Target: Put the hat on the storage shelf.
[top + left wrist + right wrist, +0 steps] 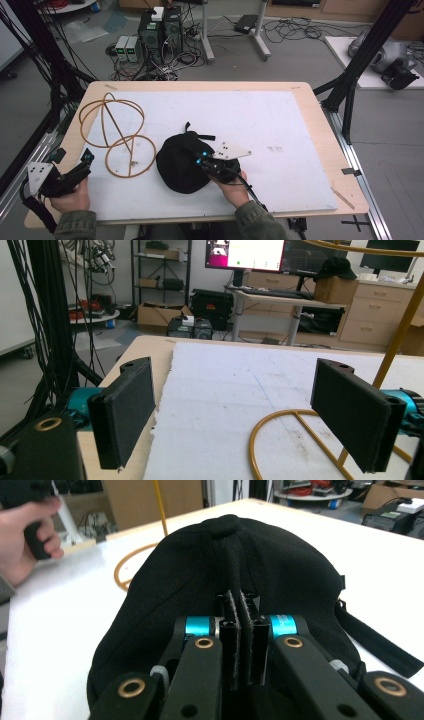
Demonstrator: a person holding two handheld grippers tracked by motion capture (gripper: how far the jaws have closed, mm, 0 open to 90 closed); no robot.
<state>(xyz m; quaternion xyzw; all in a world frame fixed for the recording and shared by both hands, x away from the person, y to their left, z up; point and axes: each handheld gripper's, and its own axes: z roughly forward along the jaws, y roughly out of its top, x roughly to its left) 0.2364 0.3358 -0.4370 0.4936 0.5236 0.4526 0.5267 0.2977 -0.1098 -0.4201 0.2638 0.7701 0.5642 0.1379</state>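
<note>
A black cap (177, 167) lies on the white foam board (280, 120), near its front middle. My right gripper (200, 159) sits on the cap's near side. In the right gripper view the jaws are shut (239, 600), with a fold of the cap (225, 555) pinched between them below the crown button. A gold wire stand (117, 132) of rings and loops stands to the cap's left. My left gripper (74, 155) is held at the table's front left corner, open and with nothing between its pads (235, 375). The base ring of the wire stand (295, 440) lies just ahead of its right jaw.
The wooden table edge (320, 125) frames the board. Black frame posts (360, 55) rise at the right, and a bundle of cables (45, 60) hangs at the left. Computers (160, 30) and wires lie on the floor beyond the table. The person's left hand (22, 535) is far left in the right gripper view.
</note>
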